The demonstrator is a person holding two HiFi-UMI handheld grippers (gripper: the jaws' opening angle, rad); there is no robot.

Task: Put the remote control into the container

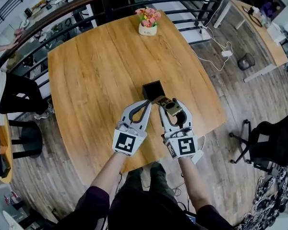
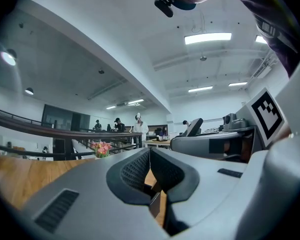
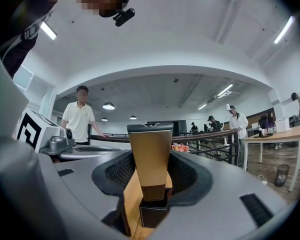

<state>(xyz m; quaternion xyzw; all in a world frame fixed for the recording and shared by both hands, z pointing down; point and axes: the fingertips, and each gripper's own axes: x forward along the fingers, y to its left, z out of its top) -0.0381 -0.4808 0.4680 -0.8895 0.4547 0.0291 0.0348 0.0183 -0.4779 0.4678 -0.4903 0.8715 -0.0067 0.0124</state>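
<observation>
Wooden table (image 1: 86, 75), seen from above. Flower pot (image 1: 148, 23) on its far edge, black square container (image 1: 152, 89) near the middle, open side up.

Both grippers are held side by side over the near half of the table, just short of the container.

Right gripper (image 1: 173, 109): clenched on the remote control (image 1: 166, 102), a gold-coloured bar. In the right gripper view (image 3: 151, 173) the ribbed pads press on both long sides of the remote control (image 3: 150, 154).
- Long axis: steep. It runs up and down between the jaws, tilted a little.
- The dark-capped upper end stands above the jaws.
- The lower end points down at the container (image 3: 152, 218) and sits at its mouth.
- Cannot tell whether the tip is past the rim or only touching it.
- From the head view the remote slants from the jaws forward and leftward to the container's near right corner.

Left gripper (image 1: 147, 102): jaws closed on each other, nothing between them. Its tips are just beside the container's near edge; contact unclear. The left gripper view (image 2: 150, 155) shows the pads meeting at the tips, with table wood visible through the gap behind.

A railing (image 1: 86, 6) curves round the far side of the table. A person in a pale shirt (image 3: 80, 120) stands beside it
</observation>
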